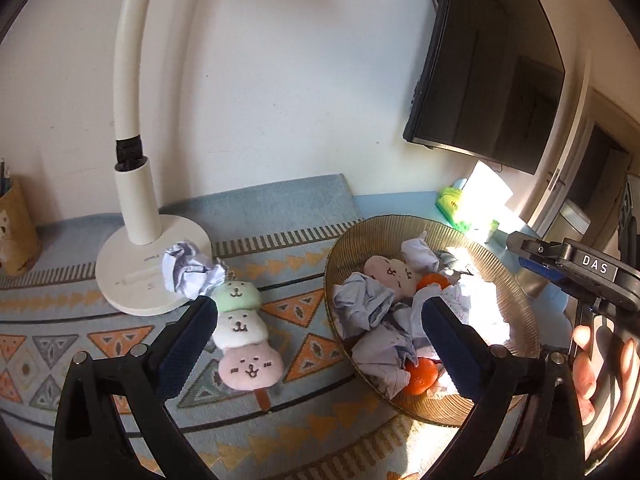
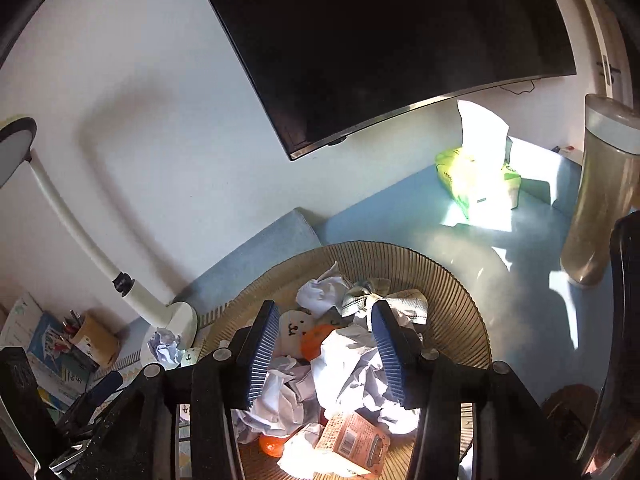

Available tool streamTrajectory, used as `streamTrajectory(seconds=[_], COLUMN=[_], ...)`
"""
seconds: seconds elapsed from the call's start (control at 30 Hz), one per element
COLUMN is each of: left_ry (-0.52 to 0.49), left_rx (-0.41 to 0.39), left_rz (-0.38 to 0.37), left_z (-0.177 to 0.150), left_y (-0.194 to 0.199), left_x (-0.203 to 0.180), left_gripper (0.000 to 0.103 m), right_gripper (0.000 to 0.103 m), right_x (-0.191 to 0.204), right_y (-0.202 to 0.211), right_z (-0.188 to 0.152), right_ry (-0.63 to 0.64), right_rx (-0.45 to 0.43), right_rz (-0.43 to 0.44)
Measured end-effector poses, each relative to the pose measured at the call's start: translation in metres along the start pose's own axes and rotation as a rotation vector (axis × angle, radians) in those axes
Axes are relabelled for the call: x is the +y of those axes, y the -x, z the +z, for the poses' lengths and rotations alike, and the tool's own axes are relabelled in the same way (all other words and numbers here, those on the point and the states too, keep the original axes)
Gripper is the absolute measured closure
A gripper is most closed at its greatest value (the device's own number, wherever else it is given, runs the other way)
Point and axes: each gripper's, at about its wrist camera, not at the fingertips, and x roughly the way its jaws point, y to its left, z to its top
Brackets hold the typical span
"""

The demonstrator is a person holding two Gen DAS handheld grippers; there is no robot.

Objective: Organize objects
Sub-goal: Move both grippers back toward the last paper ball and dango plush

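A plush skewer toy (image 1: 240, 332) with green, white and pink faces lies on the patterned mat (image 1: 80, 320). My left gripper (image 1: 316, 320) stands wide open around it, touching nothing; its right finger hangs over the ribbed amber bowl (image 1: 400, 224). The bowl holds crumpled papers (image 1: 360, 308), a pink plush (image 1: 390, 274) and oranges (image 1: 420, 376). Another paper ball (image 1: 186, 272) rests on the lamp base. My right gripper (image 2: 326, 344) hovers partly open above the bowl (image 2: 460, 292); crumpled paper (image 2: 348, 364) lies below the gap, not pinched. A small pink carton (image 2: 352, 444) sits in the bowl.
A white desk lamp (image 1: 136, 200) stands left of the plush. A dark screen (image 1: 480, 80) hangs on the wall. A green tissue pack (image 2: 476, 184) and a tall container (image 2: 600, 200) stand behind the bowl. A pen holder (image 1: 16, 232) and books (image 2: 36, 340) are far left.
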Motion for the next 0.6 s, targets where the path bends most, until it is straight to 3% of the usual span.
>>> streamTrajectory(seconds=[0.4, 0.6], left_ry=[0.023, 0.066], left_rx=[-0.082, -0.054], left_rz=[0.343, 0.392], left_z=[-0.047, -0.075], left_y=[0.105, 0.121], left_x=[0.056, 0.089], left_gripper=[0.001, 0.001], right_gripper=[0.054, 0.052], right_x=[0.133, 0.173], right_y=[0.041, 0.024], right_z=[-0.079, -0.130], right_ry=[0.258, 0.352], right_rx=[0.065, 0.154], right_rz=[0.222, 0.255])
